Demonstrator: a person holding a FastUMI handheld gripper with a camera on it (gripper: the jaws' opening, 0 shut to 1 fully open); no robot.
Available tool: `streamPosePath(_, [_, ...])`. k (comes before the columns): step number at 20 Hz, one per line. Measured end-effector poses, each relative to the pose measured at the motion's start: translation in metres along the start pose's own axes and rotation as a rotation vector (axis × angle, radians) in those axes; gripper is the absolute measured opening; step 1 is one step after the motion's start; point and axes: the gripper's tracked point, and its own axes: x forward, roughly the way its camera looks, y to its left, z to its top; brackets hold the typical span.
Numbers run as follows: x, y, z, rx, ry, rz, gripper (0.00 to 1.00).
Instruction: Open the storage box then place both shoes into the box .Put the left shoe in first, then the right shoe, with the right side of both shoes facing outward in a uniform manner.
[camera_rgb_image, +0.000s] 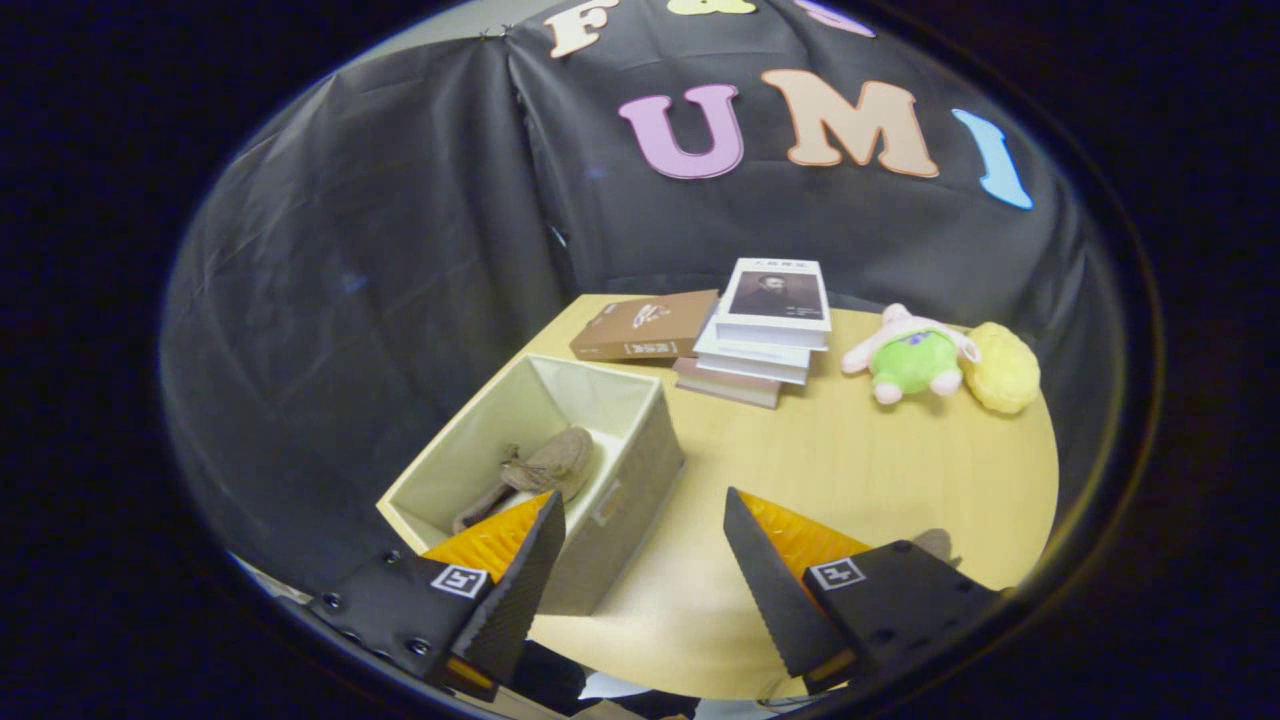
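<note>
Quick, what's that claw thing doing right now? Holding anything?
Gripper: open, holding nothing, fingers spread above the storage box edge.

One shoe (540, 470) sits low in the open storage box (640, 470), its heel end tucked behind a finger (525, 570) of the spread, empty gripper (640, 570), while another brown object (935, 543) barely peeks past the other finger.

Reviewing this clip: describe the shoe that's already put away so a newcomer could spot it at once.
Start at the round wooden table, then find the open beige fabric storage box near its edge. The tan lace-up shoe lies inside on the box floor, just beyond the open, empty tool; it is the one thing inside.
</note>
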Motion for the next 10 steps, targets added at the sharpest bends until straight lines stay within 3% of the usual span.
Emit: streamPosePath(10, [-0.046,-0.126,-0.024,0.062,0.024,-0.168,1.0])
